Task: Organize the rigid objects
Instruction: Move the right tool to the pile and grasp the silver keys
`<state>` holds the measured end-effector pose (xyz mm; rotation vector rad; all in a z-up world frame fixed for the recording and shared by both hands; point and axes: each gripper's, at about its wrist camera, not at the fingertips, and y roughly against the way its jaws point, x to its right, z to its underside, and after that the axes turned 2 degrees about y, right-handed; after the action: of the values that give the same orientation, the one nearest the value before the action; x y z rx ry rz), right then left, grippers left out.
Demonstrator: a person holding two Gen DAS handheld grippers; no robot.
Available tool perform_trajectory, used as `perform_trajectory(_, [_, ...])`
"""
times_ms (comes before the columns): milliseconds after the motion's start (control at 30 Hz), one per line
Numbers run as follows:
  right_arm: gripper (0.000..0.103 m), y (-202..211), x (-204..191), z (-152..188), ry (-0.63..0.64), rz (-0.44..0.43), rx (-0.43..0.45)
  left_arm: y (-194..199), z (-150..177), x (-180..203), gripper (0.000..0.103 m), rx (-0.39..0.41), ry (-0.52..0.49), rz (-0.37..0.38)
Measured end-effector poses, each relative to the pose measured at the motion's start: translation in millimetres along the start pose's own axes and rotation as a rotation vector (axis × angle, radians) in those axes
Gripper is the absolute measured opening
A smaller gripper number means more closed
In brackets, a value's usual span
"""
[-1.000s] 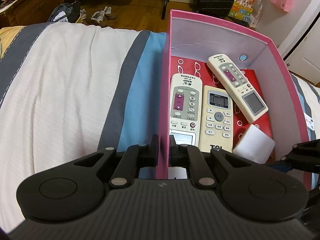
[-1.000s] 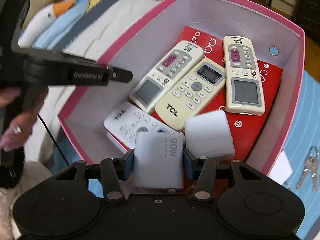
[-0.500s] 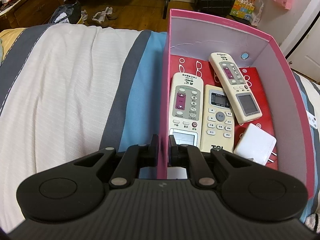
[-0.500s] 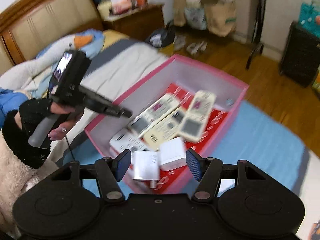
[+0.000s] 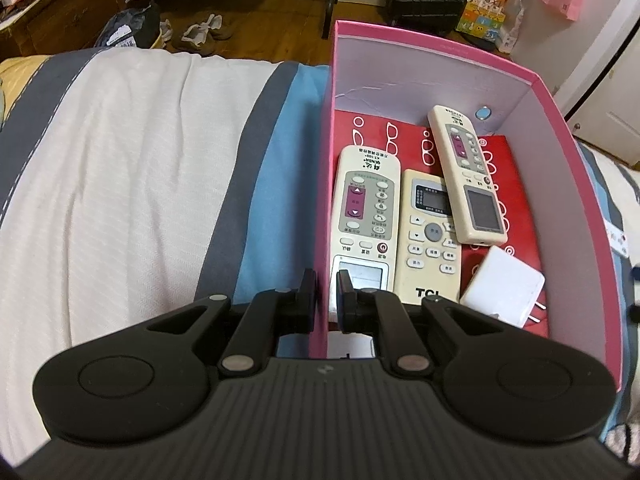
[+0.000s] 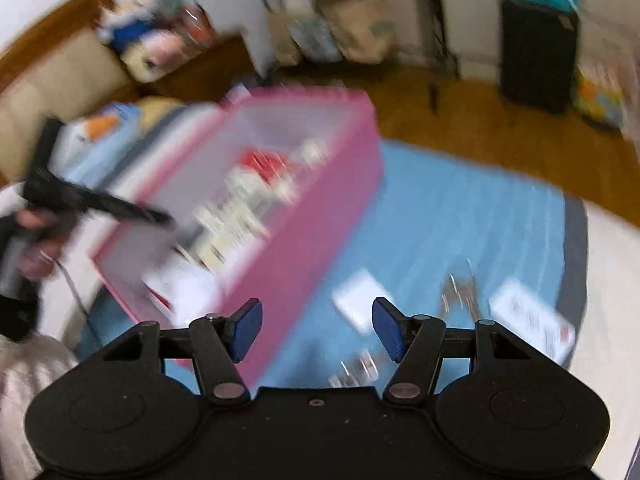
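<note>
1. The left gripper was clamped on the near left wall of the pink box, one finger outside the wall and one inside.
2. The pink box sat on a striped bedspread, open at the top, with a red lining.
3. Three cream remote controls lay face up on the box floor: one along the left wall, a middle one marked TCL just beside it, and a third set at a slant, its lower end overlapping the middle one.
4. A white plug adapter lay in the near right corner of the box, prongs pointing right.
5. The right gripper was held above the blue part of the bedspread, to the right of the box; its blue pads stood well apart with nothing between them.
6. In the blurred right wrist view, small pale objects lay on the blue fabric outside the box; their kind could not be told.
</note>
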<state>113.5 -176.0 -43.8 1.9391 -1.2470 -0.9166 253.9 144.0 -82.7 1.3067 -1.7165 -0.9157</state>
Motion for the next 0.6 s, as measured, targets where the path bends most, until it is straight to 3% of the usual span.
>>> perform_trajectory(100, [0.066,-22.2,0.6,7.0,-0.027,0.007,-0.087,2.4,-0.4,0.8,0.009,0.009,-0.002,-0.002])
perform_trajectory(200, [0.066,-43.1,6.6,9.8,-0.155,-0.012,-0.102,2.5,1.5,2.4,0.009,0.013,-0.003,-0.006])
perform_trajectory(267, [0.064,-60.7,7.2,17.2,-0.221,0.039,-0.128,3.0,1.8,2.5,0.009,0.014,0.002,-0.007])
perform_trajectory(367, [0.051,-68.5,-4.8,25.1,-0.186,0.137,-0.098,3.2,2.4,3.5,0.008,0.017,0.007,-0.013])
perform_trajectory(433, [0.023,-65.2,-10.6,27.8,-0.171,0.189,-0.074,4.1,3.6,3.8,0.007,0.018,0.009,-0.023])
perform_trajectory(600, [0.021,-47.6,-5.6,35.2,-0.255,0.166,0.019,4.7,3.4,6.4,0.007,0.006,-0.005,-0.036])
